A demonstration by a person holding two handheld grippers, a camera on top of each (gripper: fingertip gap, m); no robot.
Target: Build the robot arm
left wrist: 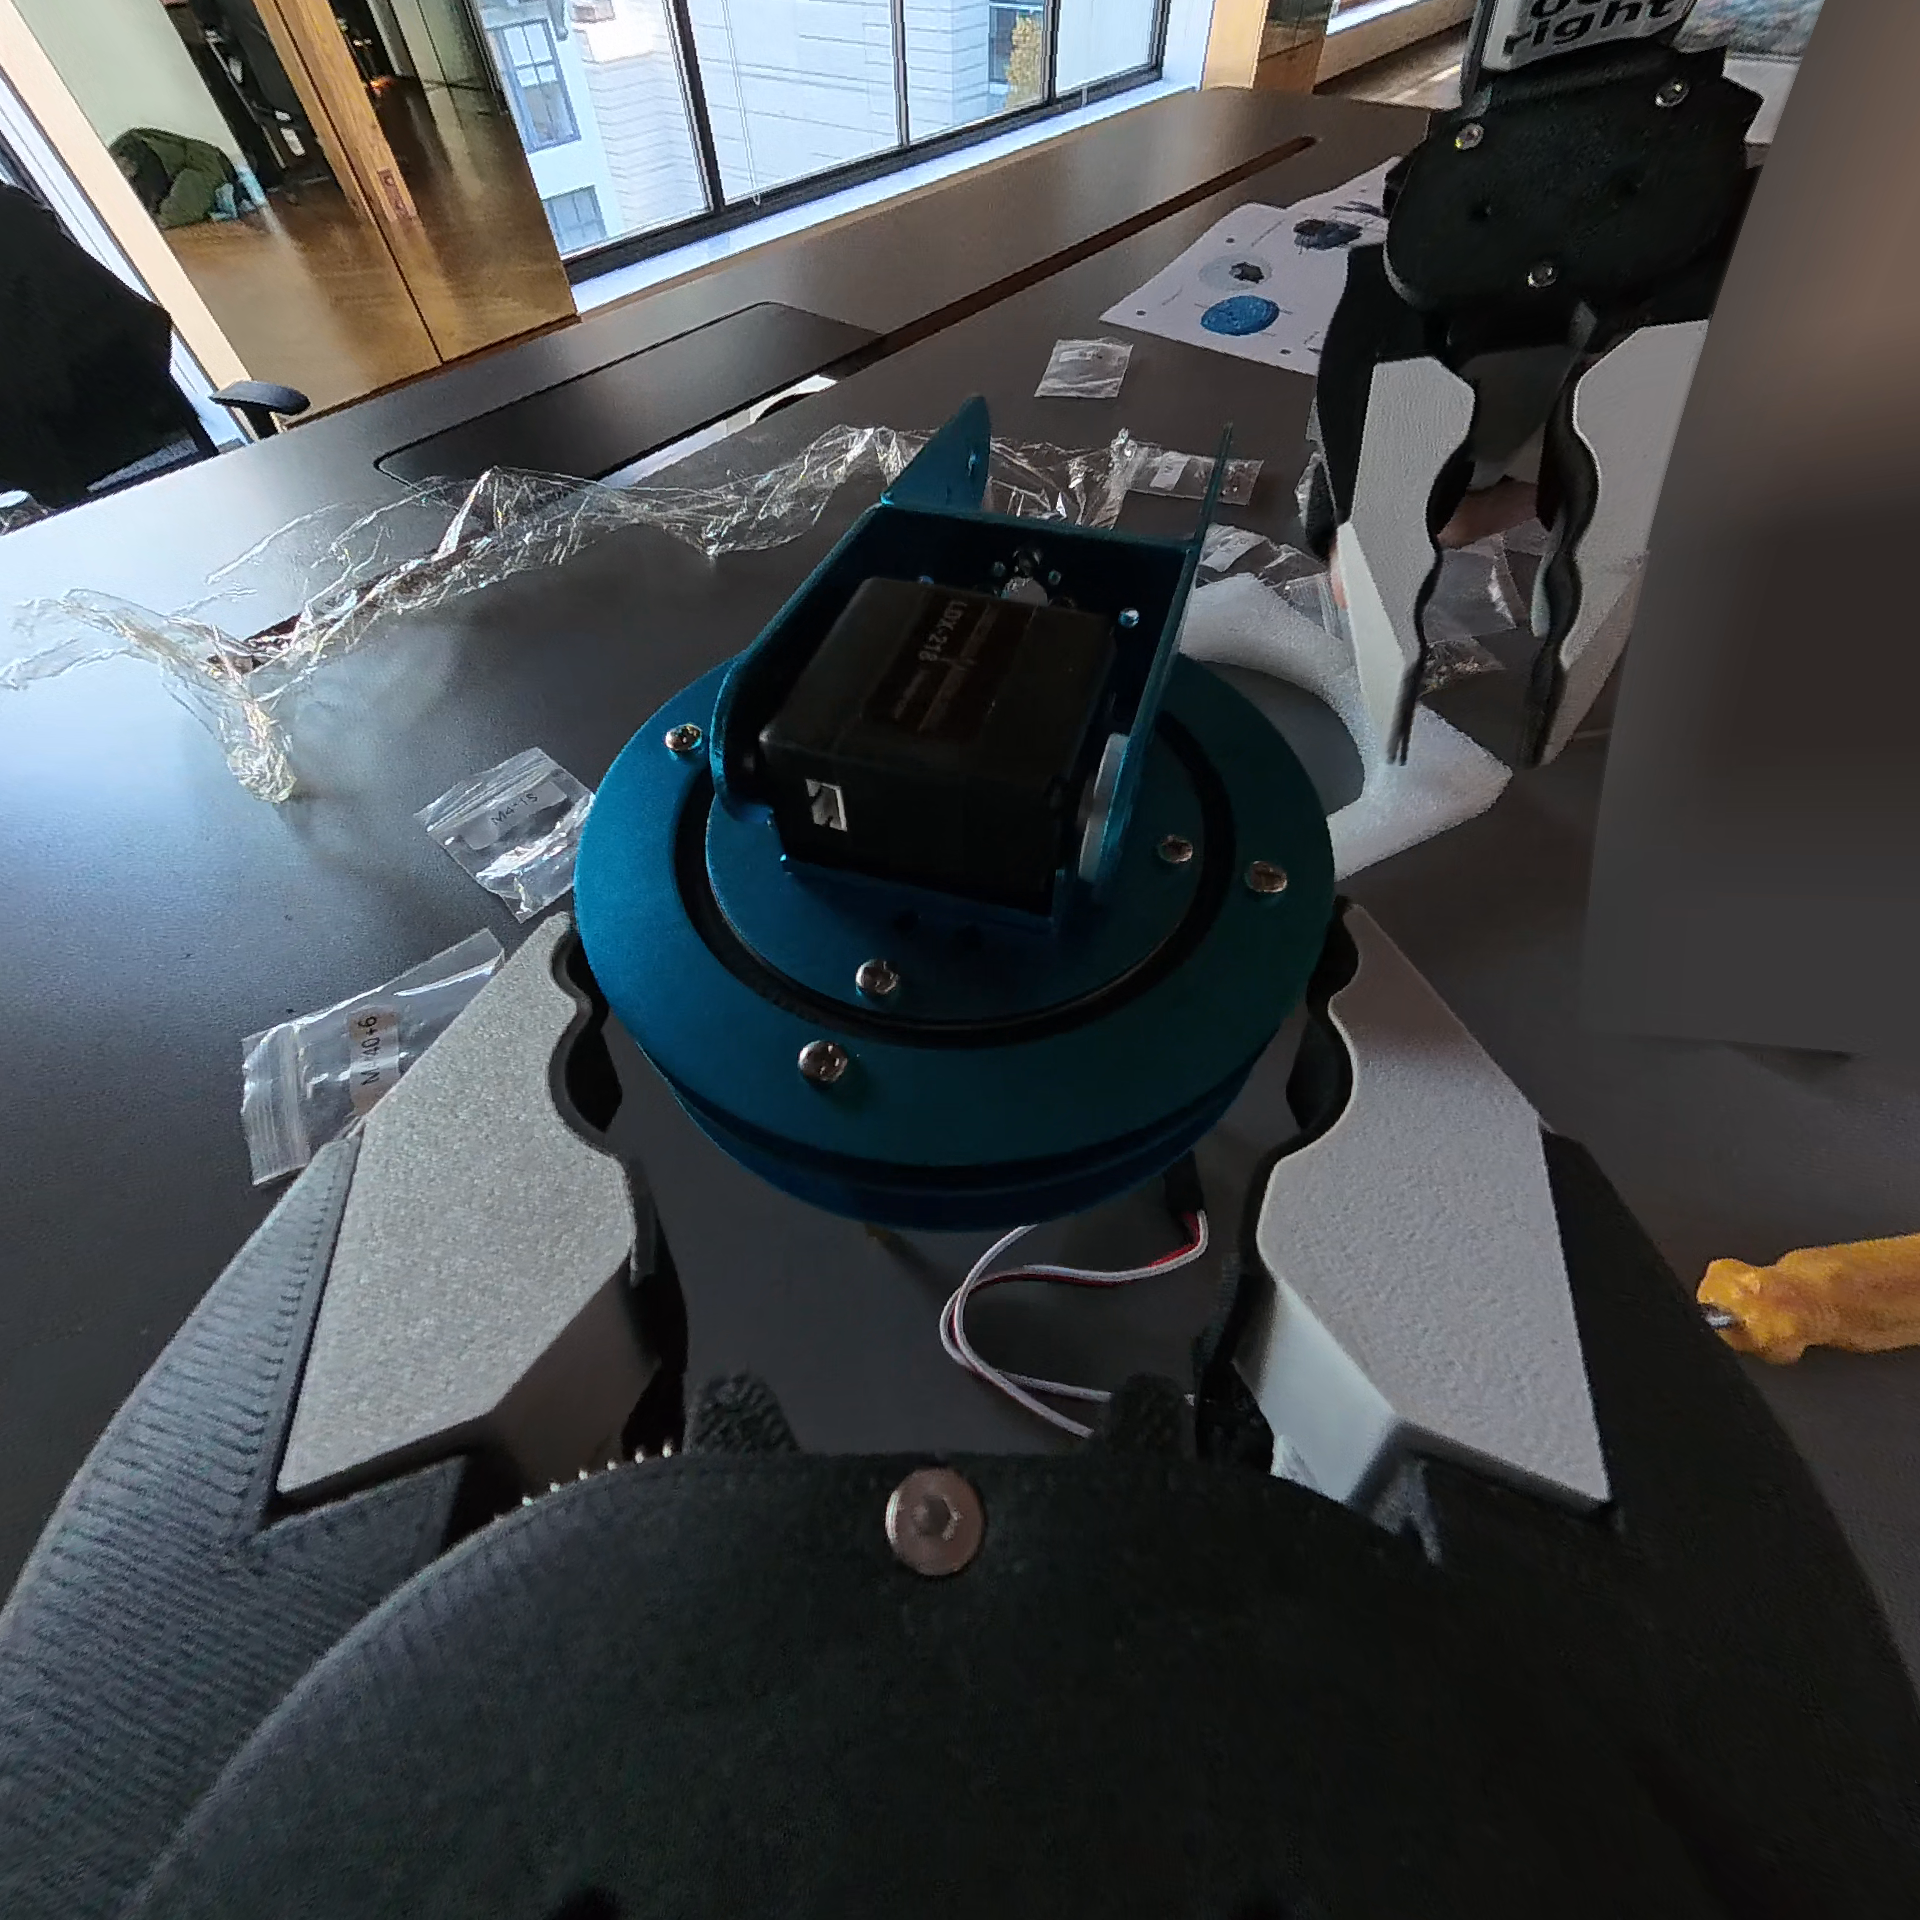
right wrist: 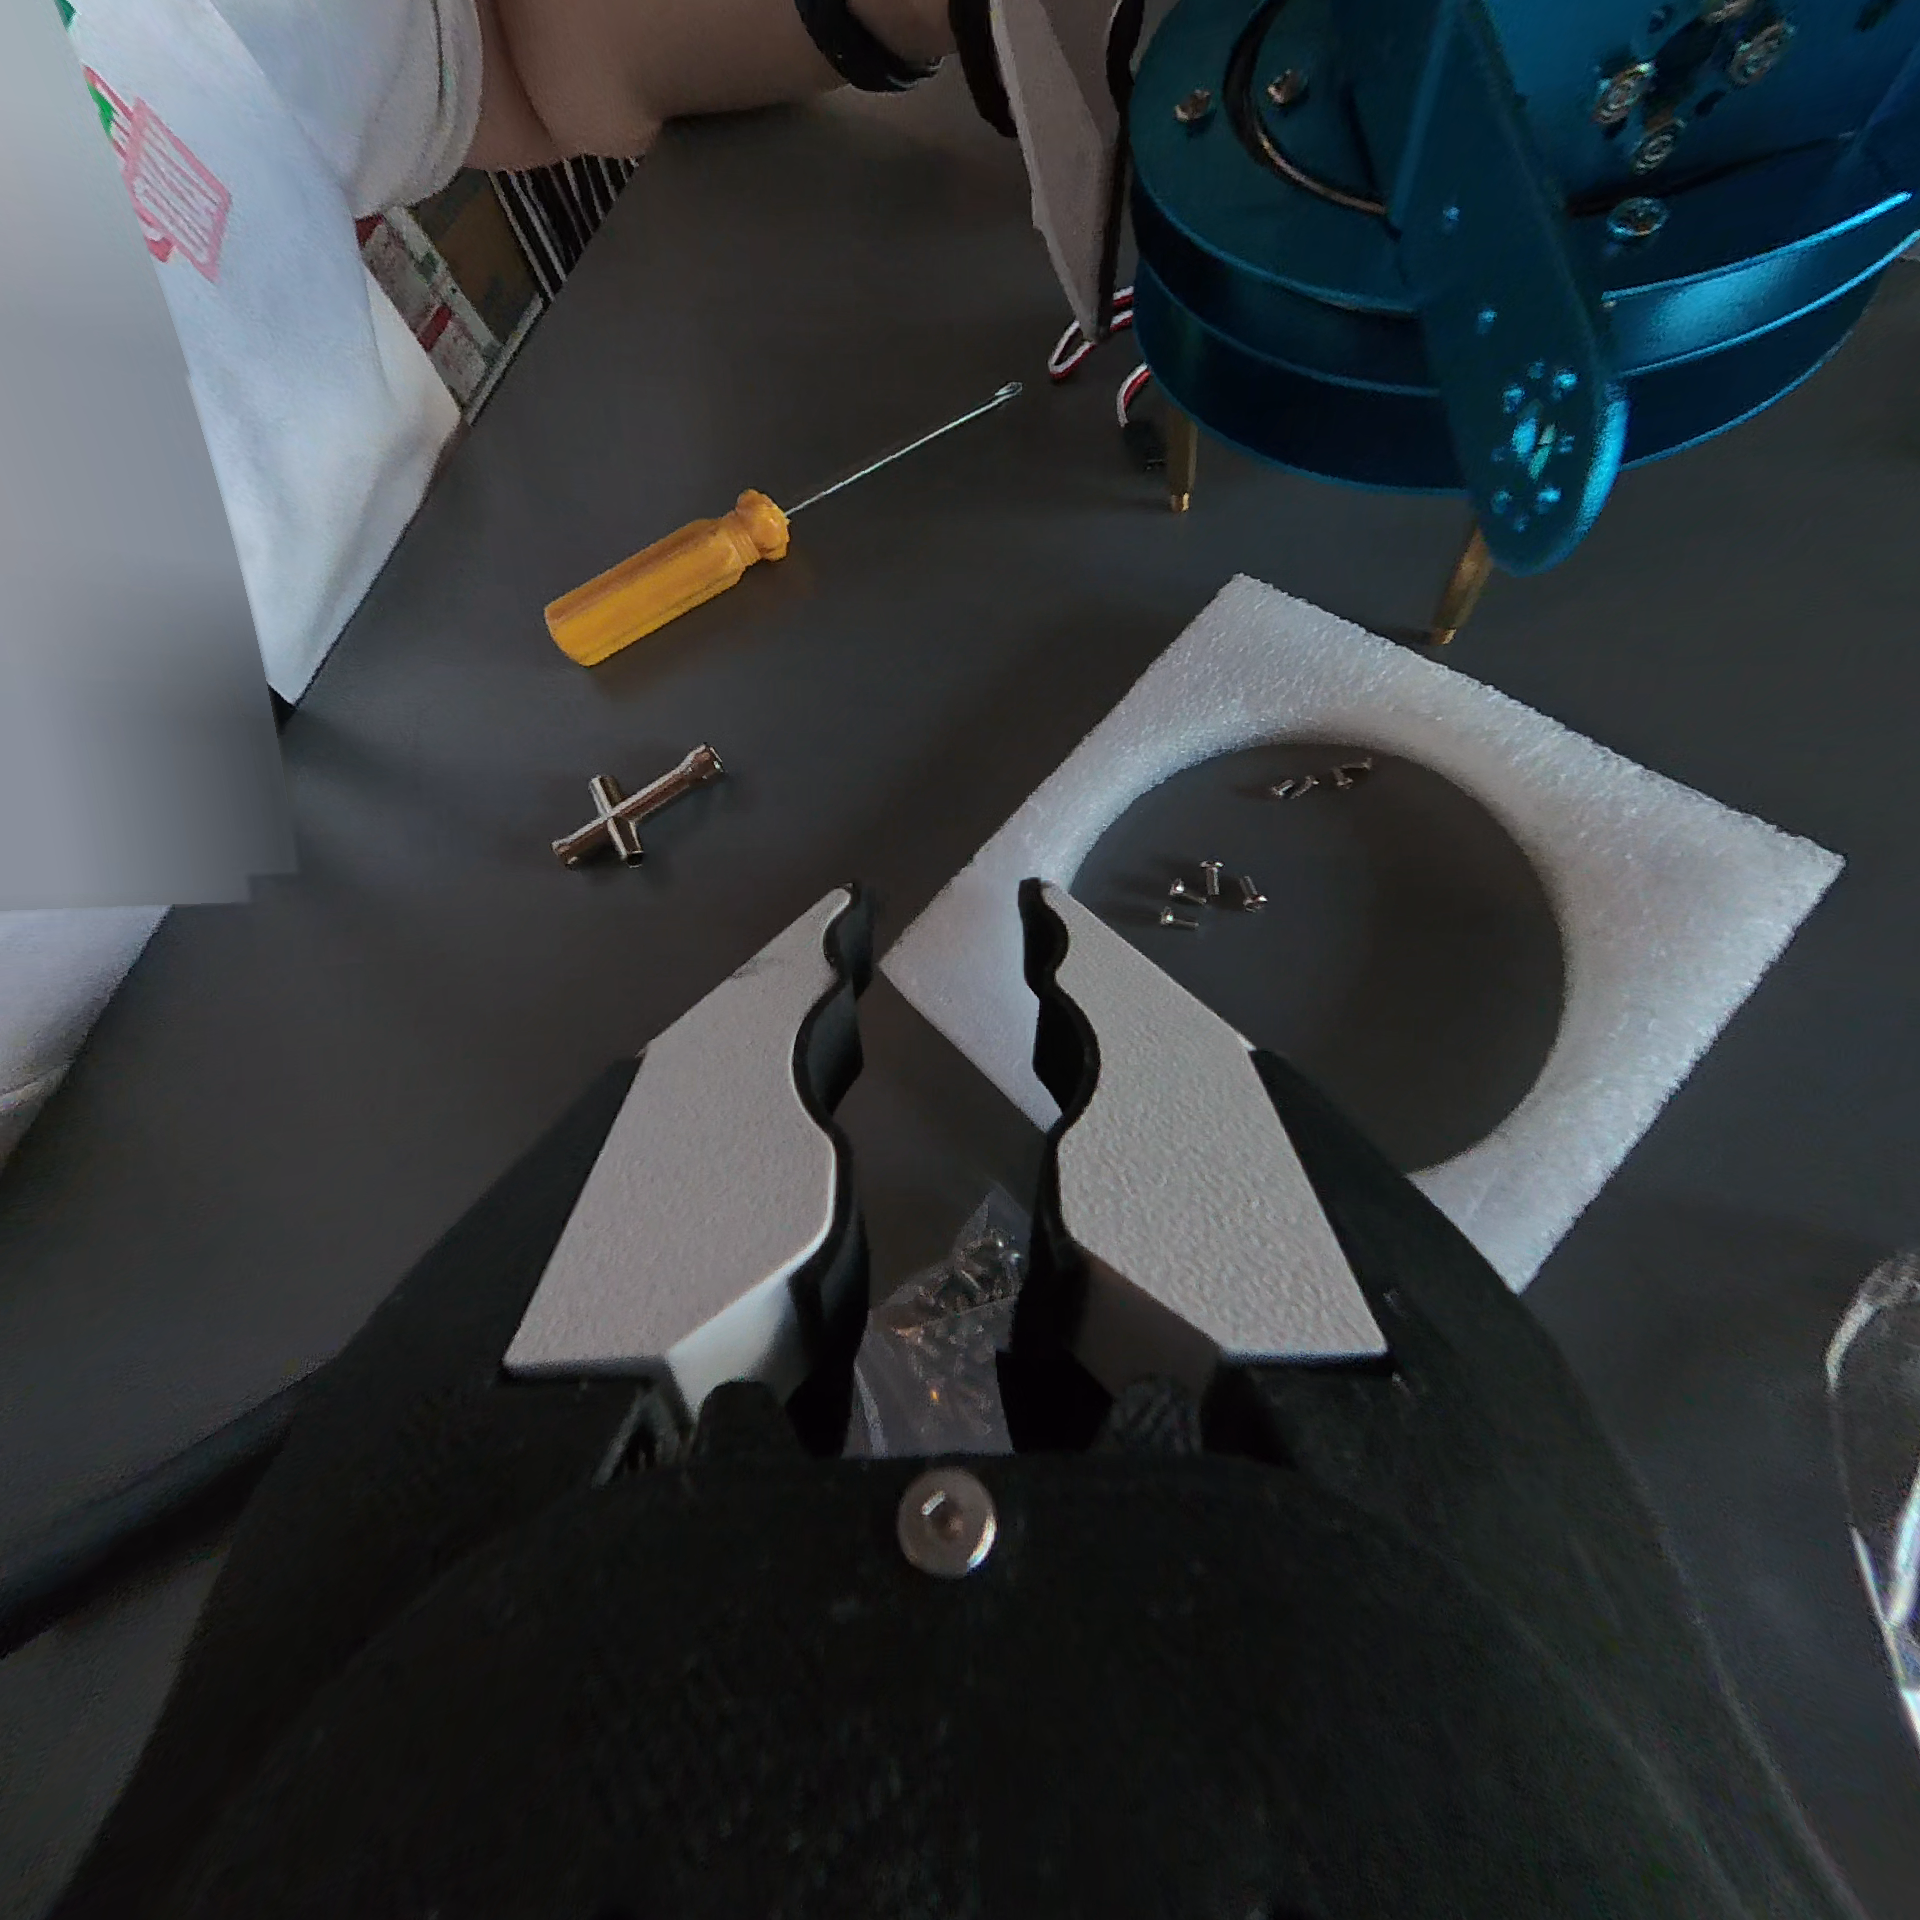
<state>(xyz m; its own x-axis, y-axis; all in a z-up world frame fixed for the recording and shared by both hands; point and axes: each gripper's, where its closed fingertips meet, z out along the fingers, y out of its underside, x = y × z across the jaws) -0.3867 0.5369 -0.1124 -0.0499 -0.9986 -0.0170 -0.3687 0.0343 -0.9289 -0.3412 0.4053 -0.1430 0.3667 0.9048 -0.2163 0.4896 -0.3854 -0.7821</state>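
A blue round metal base [left wrist: 935, 1101] stands on the dark table [left wrist: 208, 935], with a black servo [left wrist: 935, 727] in a blue bracket [left wrist: 1153, 644] on top. My left gripper [left wrist: 956, 945] is shut on the base, one finger against each side of the disc. The base also shows in the right wrist view [right wrist: 1351, 343], standing on brass legs [right wrist: 1179, 457]. My right gripper [right wrist: 940, 904] hangs above the table, slightly open and empty, at the near corner of a white foam square [right wrist: 1558, 748]. In the left wrist view it [left wrist: 1467, 743] hovers to the right, beyond the base.
Loose screws [right wrist: 1210, 888] lie in the foam's round hole. A yellow screwdriver [right wrist: 665, 592] and a cross wrench [right wrist: 629, 805] lie to the left. A bag of screws [right wrist: 956, 1299] lies under my right gripper. Crumpled plastic wrap [left wrist: 416, 561] and small bags [left wrist: 509, 821] lie left of the base. A person's arm [right wrist: 623, 94] rests behind. The black servo [left wrist: 935, 727] lies some 5 centimetres from my left tips, 15 centimetres from my right tips.
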